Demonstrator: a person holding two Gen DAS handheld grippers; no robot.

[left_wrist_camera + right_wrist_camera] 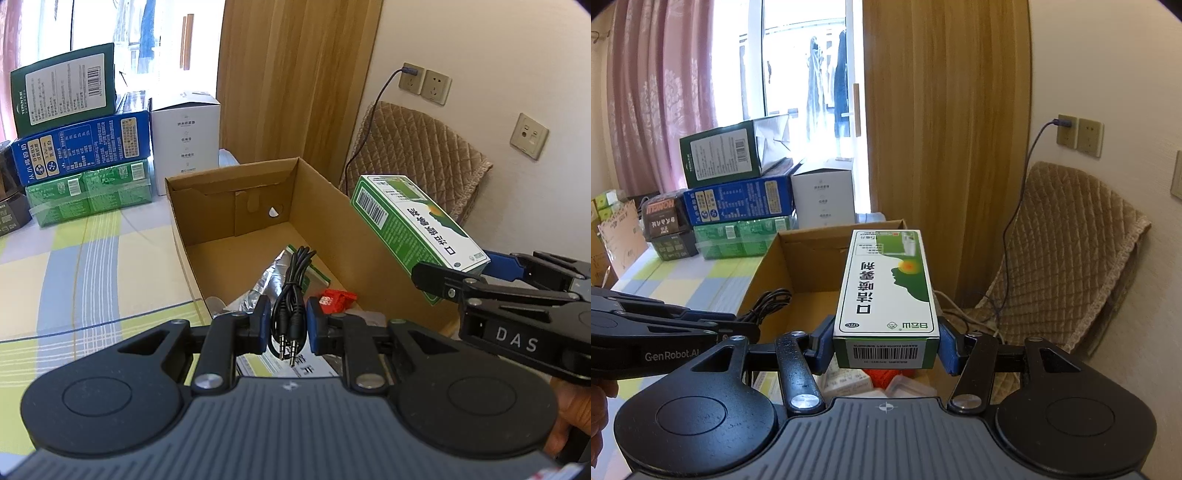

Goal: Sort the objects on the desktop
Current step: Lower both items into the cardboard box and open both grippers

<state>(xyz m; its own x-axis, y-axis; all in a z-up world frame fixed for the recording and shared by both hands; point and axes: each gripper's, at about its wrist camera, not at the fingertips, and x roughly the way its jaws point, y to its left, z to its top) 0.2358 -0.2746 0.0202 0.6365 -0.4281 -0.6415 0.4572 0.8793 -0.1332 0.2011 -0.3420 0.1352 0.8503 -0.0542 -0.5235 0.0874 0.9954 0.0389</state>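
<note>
Left tongs (pixel 288 325) clamped on coiled audio cable (pixel 290 295), plugs toward camera; right tongs (pixel 886 341) clamped on medicine box (pixel 886 288), long axis pointing away.

Coiled black audio cable (pixel 291 291) and green-white box (pixel 888 291) above open carton (pixel 229 206).

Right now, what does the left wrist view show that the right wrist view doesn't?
Left wrist only: the audio cable's two plugs between the left gripper pads, foil pouch and a third wall plate.

Right wrist only: the pink curtain and the spray box's near barcode end, clamped by the right gripper.

Both: cardboard box, stacked cartons, quilted chair.
</note>
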